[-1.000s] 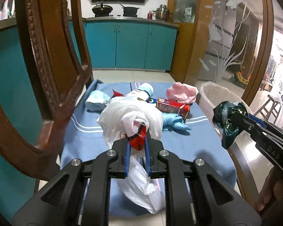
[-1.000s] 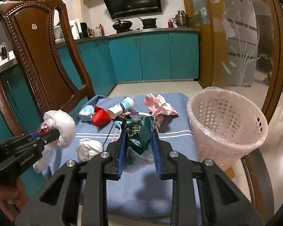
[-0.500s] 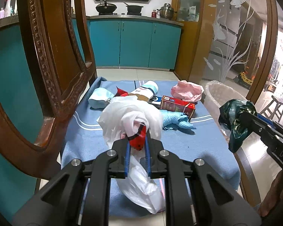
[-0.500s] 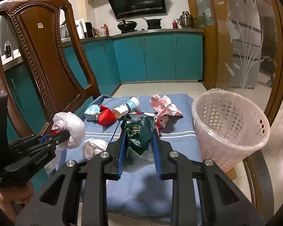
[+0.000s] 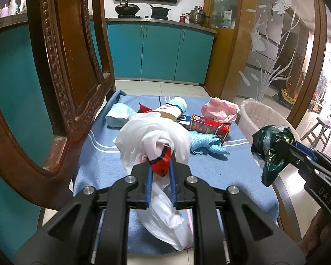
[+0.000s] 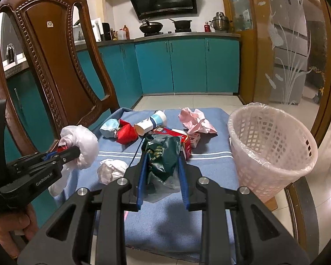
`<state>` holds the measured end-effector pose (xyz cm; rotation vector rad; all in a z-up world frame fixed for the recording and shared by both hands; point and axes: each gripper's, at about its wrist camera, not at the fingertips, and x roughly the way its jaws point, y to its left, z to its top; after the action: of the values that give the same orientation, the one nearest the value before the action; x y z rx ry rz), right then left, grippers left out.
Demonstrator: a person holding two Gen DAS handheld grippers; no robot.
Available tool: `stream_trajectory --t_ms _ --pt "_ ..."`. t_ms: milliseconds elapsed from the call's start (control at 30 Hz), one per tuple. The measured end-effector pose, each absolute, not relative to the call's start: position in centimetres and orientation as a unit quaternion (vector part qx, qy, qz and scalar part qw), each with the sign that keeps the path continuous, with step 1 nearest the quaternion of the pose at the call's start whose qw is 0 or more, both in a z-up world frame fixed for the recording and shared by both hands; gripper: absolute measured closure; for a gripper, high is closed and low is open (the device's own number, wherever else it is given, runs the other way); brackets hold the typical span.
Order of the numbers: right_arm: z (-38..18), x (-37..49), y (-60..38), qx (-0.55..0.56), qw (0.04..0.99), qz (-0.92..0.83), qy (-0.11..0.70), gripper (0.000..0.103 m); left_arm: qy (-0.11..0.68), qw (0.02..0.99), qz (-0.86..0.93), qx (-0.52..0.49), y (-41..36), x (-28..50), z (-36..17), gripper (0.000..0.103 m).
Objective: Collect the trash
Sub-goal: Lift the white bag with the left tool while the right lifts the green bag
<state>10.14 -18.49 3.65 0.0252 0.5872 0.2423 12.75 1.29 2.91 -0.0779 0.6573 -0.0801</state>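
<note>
Nearest to us, our left gripper (image 5: 160,167) is clamped narrow on a white plastic bag (image 5: 152,141) with a red scrap in its folds, held up above the near part of the blue cloth (image 6: 209,161); the bag's tail hangs loose below the fingers. Our right gripper (image 6: 162,161) is closed on a crumpled dark green bag (image 6: 163,154), also lifted, with clear film sagging beneath it. Both loads look light, soft and slippery, so we judge that a pinch on a bunched fold, as now, holds better than a grip on a single loose layer, and that trailing ends may catch on other litter. Taking the white basket (image 6: 273,159) as our landmark, it stands to the right of the cloth with a thin liner over its rim, and the green bag hangs just left of it. Further left of the basket, on the cloth, lies a small white wad (image 6: 111,170). Beyond that, left of the basket and farther back, sit a red carton (image 6: 183,135), a pink crumpled sheet (image 6: 195,123), a paper cup (image 6: 151,122) on its side, a red wrapper (image 6: 126,132) and a pale blue bundle (image 6: 109,128). The carton looks stiff and easy to take across its narrow sides; the cup would crush, so we would grip it lightly near the rim. A wooden chair (image 6: 53,66) rises at the far left.
</note>
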Motion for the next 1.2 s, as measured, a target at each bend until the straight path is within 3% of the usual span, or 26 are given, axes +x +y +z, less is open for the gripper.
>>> stream_trajectory --t_ms 1200 --pt "3.24 10.43 -18.05 0.006 0.946 0.122 0.299 0.075 0.327 0.943 -0.041 -0.038 1.30 12.81 2.61 0.089"
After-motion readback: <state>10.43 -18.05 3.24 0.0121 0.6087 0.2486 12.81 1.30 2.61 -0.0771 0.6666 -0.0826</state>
